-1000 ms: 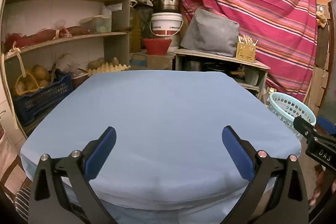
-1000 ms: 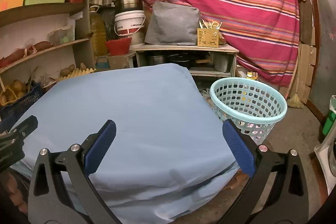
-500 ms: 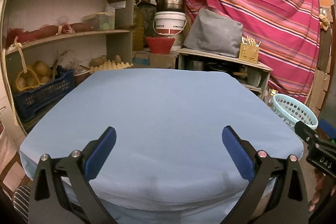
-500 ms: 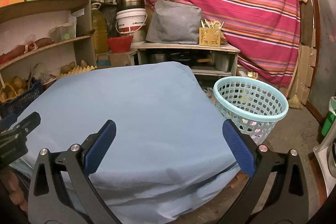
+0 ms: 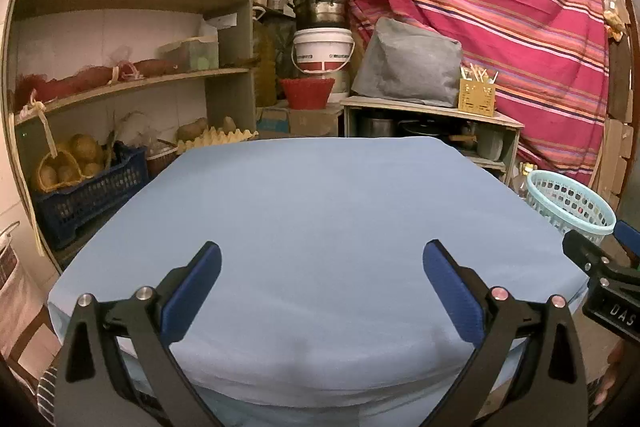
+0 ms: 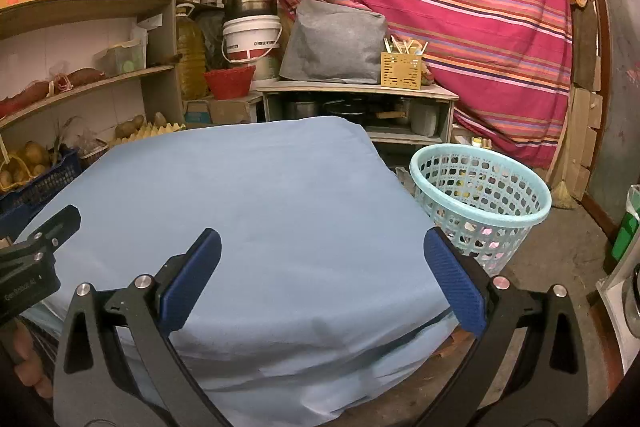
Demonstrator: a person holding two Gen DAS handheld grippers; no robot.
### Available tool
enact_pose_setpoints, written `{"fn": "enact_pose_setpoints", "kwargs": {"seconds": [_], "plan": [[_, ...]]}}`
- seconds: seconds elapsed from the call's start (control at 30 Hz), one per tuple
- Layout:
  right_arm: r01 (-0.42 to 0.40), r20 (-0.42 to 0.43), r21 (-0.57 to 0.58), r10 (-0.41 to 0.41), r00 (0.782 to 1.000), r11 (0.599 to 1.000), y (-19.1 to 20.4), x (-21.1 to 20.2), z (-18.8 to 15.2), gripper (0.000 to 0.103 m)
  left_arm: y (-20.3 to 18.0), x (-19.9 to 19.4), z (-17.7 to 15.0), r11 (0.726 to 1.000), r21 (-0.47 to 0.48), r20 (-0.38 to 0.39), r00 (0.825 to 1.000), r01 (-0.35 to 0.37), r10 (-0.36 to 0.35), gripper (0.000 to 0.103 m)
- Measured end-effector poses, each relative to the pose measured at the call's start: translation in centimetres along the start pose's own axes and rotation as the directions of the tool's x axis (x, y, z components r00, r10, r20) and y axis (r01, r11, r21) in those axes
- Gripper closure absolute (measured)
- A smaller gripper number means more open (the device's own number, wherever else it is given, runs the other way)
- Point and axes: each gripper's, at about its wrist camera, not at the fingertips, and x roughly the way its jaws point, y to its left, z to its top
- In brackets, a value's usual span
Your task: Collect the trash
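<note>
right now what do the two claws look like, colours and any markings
Both match: the left claw and right claw have black angular frames with triangular cut-outs, silver round bolt heads and blue textured pads on the fingers. White lettering reading DAS shows on the right one's body in the left view; the left one's body also carries small white print, too small to read.

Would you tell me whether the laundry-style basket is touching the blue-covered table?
Apart. The right wrist view shows bare floor between the basket and the table edge.
</note>
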Motion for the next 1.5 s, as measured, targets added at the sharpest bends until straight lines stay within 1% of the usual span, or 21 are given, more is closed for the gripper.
{"fn": "enact_pose_setpoints", "kwargs": {"seconds": [0.37,0.5,0.8,1.5], "plan": [[0.000,-0.002,0.007,0.000,1.000,1.000,0.0,0.1,-0.4,0.004,-0.1,0.2,-0.3,1.000,0.010,-0.001,1.000,-0.002,0.002,0.004],[-0.004,0.008,0.008,0.004,1.000,1.000,0.4,0.0,-0.4,0.004,0.1,0.4,-0.6,1.000,0.003,-0.010,1.000,0.012,-0.011,0.004],[-0.009,0.020,-0.001,0.009,1.000,1.000,1.0,0.2,-0.2,0.004,0.3,0.1,-0.7,1.000,0.018,0.021,1.000,0.000,-0.001,0.005],[-0.006,0.026,-0.010,0.006,1.000,1.000,1.1,0.3,-0.3,0.004,0.7,0.1,-0.7,1.000,0.006,0.017,1.000,-0.001,0.001,0.004]]}}
